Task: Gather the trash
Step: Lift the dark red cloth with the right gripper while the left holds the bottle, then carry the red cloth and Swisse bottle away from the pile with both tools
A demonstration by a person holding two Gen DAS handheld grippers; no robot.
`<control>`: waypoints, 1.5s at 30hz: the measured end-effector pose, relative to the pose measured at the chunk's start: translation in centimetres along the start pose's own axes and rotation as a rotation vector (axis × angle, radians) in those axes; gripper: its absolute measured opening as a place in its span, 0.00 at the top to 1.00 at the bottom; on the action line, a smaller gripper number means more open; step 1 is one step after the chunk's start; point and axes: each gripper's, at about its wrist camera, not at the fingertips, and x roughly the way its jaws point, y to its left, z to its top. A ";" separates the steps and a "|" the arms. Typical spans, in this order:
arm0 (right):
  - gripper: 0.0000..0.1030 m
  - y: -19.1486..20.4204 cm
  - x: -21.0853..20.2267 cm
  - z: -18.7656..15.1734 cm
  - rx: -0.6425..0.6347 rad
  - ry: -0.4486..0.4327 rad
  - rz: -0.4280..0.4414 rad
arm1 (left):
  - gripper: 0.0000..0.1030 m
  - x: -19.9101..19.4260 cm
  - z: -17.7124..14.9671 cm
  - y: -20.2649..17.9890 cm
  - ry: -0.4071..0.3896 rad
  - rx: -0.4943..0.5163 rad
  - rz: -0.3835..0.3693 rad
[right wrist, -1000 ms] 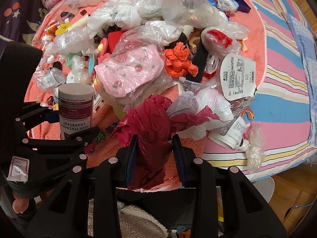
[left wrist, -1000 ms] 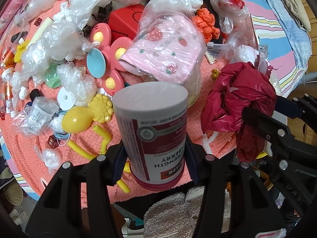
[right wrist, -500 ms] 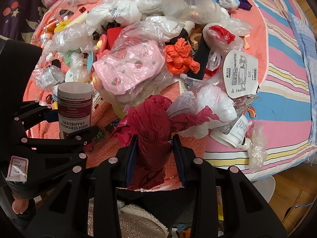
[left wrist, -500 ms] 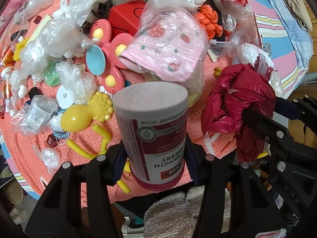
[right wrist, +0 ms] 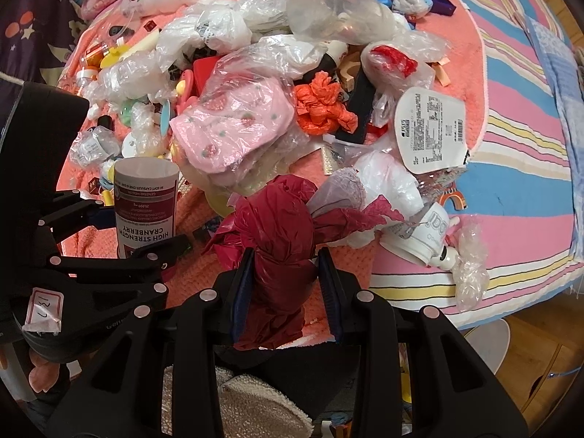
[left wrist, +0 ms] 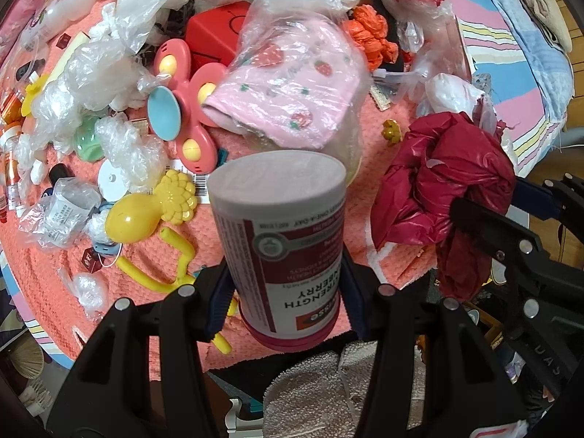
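Left wrist view showed your left gripper (left wrist: 288,284) clamped on the cranberry supplement bottle (left wrist: 284,241), both blue-padded fingers pressed against its sides near the cap end, the label reading upside down and the flat base pointing away from the camera. You held it above the near edge of the coral blanket (left wrist: 255,138), in front of the bagged pink strawberry cloth (left wrist: 288,98) and beside the yellow rattle (left wrist: 146,211). In the right wrist view your right gripper (right wrist: 288,284) was closed on the crumpled dark red plastic bag (right wrist: 277,226), squeezed tight at its middle, the loose bulk bunched above the fingers. You had both items side by side over the front of the pile, the bottle to the left of the bag, apart from it. The orange crumpled wrapper (right wrist: 321,106) lay farther back among clear bags.
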 end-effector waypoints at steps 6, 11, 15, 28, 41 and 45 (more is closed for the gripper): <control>0.68 -1.2 -0.3 -0.6 0.020 0.001 -0.020 | 0.52 -0.1 0.2 -1.4 -0.002 0.016 0.001; 0.68 -2.5 -0.1 -1.2 0.043 0.013 -0.030 | 0.52 -0.5 0.1 -3.0 -0.007 0.043 0.006; 0.68 -3.2 0.0 -1.7 0.055 0.018 -0.026 | 0.52 -1.0 0.3 -5.0 -0.015 0.070 0.011; 0.68 -5.5 -1.5 -2.9 0.100 -0.006 -0.025 | 0.52 -2.8 0.9 -8.8 -0.026 0.134 0.022; 0.68 -8.8 -2.0 -4.6 0.165 -0.010 -0.050 | 0.52 -3.4 1.2 -13.1 -0.027 0.220 0.017; 0.68 -9.8 -2.4 -5.2 0.188 -0.016 -0.050 | 0.52 -3.3 1.3 -14.1 -0.021 0.235 0.011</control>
